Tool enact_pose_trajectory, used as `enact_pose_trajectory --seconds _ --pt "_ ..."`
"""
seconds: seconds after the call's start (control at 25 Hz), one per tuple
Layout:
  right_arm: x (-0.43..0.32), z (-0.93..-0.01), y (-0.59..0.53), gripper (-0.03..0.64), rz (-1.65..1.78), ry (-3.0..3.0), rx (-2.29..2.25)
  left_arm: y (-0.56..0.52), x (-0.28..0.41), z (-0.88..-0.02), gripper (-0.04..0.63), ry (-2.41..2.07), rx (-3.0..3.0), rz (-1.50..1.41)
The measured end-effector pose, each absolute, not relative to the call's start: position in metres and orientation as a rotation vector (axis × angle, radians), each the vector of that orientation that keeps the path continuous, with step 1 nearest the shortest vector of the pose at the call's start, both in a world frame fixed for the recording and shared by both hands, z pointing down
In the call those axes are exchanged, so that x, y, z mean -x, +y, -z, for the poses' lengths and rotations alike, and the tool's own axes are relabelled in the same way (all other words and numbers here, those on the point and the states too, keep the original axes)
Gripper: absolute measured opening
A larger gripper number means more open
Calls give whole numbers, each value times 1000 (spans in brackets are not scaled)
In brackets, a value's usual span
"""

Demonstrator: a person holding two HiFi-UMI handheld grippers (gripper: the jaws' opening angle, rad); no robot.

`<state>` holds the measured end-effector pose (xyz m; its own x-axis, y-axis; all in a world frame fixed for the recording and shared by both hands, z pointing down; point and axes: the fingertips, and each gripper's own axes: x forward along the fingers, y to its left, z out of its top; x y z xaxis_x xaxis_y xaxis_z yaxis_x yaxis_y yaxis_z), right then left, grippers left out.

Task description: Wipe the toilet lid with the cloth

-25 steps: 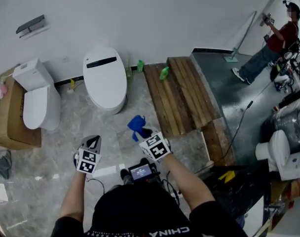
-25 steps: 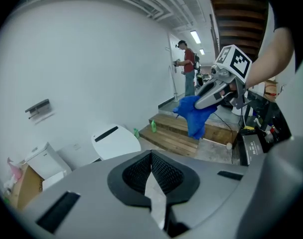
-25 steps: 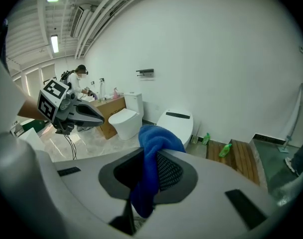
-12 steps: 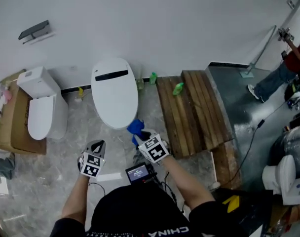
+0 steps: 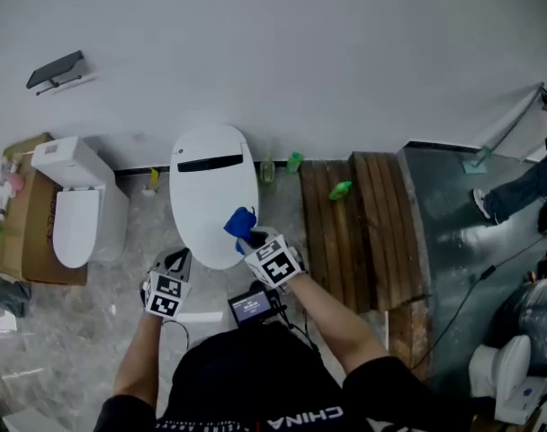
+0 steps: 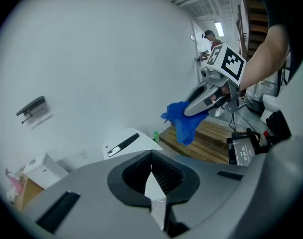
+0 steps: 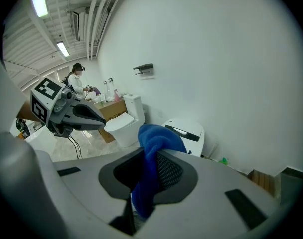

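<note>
Our right claw (image 5: 248,239) pinches a crumpled blue cloth (image 5: 239,222) over the smooth, oval white toilet lid (image 5: 206,196); our left claw (image 5: 176,261), pressed together and empty, hangs beside the lid's near edge.

Lid top: toilet lid (image 5: 210,183) mostly bare; the right gripper (image 5: 247,239), clamped on the blue cloth (image 5: 239,222), shows over its near right edge.
Left of lid: open strip of floor (image 5: 143,232) up to the second toilet (image 5: 76,219) (a cardboard box (image 5: 17,232) stands beyond it); left gripper (image 5: 175,259), jaws together, at the strip's near end.
Right of lid: narrow floor, then the wooden pallet (image 5: 363,232).
Behind: wall (image 5: 300,61), with bottles (image 5: 294,162) at its foot.
</note>
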<state>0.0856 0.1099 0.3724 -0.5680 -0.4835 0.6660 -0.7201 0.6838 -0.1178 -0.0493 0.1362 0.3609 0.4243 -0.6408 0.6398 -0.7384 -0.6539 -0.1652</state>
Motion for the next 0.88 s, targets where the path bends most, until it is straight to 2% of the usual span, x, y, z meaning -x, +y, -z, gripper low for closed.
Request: enact_pose_trajectory --seconds 0.56,0.88 --pt "-65 -368 30 57 -529 -2309 -929 50 49 -359 11 -1180 -2569 -1070" --pt "-35 -353 13 57 -534 -2294 -1024 24 71 -354 11 -1081 -2653 -1065"
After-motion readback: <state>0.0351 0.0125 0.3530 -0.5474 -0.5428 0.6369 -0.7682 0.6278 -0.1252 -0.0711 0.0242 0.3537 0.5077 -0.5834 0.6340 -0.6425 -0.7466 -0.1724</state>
